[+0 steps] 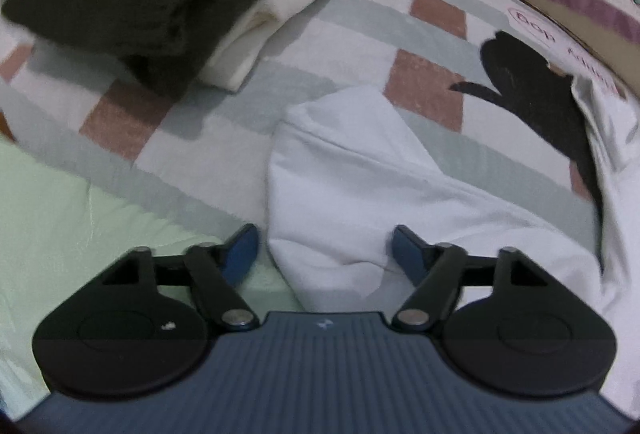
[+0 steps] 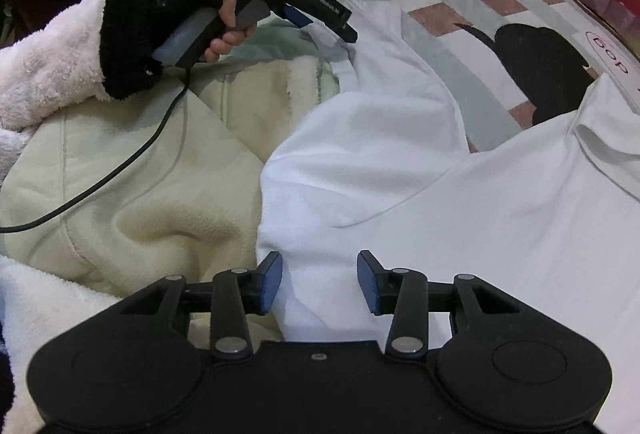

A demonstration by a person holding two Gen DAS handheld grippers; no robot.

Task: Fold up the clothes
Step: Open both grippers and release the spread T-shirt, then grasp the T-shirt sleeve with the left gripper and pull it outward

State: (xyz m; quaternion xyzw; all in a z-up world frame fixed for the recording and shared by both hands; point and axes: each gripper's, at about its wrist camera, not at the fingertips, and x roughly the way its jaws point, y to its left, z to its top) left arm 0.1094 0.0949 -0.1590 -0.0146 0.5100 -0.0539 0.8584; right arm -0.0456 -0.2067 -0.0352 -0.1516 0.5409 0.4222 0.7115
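Where checked bedsheet (image 1: 248,114) shows, folded clothes (image 1: 132,6) lie.

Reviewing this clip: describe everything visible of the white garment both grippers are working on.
The white garment is plain, soft-looking knit, unfolded and wrinkled, spread across the checked bedspread. A sleeve-like part reaches toward the left gripper, whose open jaws straddle its end; in the right wrist view that gripper's fingertips are at the same end. The right gripper is open around the garment's near edge. Its left side lies against a cream fleece.
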